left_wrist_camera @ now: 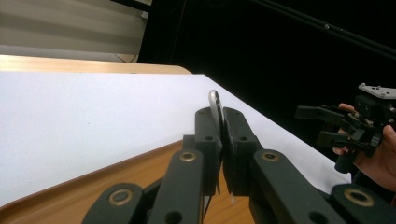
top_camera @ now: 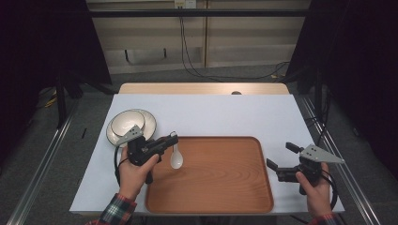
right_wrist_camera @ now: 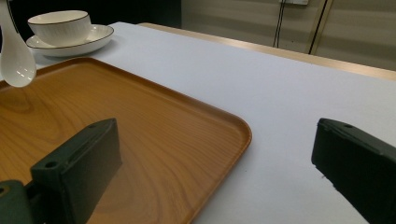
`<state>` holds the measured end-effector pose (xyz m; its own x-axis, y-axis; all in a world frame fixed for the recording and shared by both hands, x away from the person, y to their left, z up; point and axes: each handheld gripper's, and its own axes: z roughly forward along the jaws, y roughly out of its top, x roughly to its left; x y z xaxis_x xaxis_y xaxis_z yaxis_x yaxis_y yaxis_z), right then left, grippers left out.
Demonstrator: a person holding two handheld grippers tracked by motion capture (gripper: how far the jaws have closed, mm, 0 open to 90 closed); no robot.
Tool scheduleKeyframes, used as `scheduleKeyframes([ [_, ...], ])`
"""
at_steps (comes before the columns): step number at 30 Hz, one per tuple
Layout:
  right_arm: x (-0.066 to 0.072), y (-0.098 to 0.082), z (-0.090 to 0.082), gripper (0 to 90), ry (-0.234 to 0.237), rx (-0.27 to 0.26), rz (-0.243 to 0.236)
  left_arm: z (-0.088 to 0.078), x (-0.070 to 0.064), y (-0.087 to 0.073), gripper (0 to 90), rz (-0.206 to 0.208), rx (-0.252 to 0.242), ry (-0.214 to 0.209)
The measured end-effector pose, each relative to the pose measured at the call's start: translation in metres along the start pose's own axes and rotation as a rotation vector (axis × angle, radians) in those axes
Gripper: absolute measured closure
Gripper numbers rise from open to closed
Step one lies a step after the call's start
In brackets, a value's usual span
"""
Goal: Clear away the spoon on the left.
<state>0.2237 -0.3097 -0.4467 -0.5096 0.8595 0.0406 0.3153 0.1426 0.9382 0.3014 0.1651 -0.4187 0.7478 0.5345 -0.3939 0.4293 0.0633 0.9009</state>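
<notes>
Checked sleeves and two hands enter the high view from the bottom edge, each hand with a gripper. Left gripper (top_camera: 172,138) has its jaws pressed together on the handle of a white spoon (top_camera: 176,160); the bowl of the spoon hangs down from the jaws above the left end of the tray (top_camera: 220,187). From the left gripper view, the handle tip (left_wrist_camera: 215,100) sticks up between the two black jaws, which clamp it from both sides. From the right gripper view, the spoon (right_wrist_camera: 16,65) hangs clear of the tray (right_wrist_camera: 187,135), with a faint shadow on the wood below it.

Right gripper (top_camera: 280,156) sits just off the tray's right edge, over the white table cover (top_camera: 234,115), its jaws wide apart with nothing between them.

Behind the left hand, at the table's left, a white bowl (top_camera: 126,123) stands on a plate (top_camera: 149,123); the right gripper view shows both with dark rims, near the tray's far corner but apart from it.
</notes>
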Motion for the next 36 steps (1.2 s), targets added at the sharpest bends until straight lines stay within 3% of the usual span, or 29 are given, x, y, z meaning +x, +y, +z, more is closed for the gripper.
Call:
scheduleKeyframes([
  [36,0.0,0.0,0.0,1.1,0.003,0.002,-0.002,0.0,-0.015,-0.017,85.5,0.013,0.043,-0.045],
])
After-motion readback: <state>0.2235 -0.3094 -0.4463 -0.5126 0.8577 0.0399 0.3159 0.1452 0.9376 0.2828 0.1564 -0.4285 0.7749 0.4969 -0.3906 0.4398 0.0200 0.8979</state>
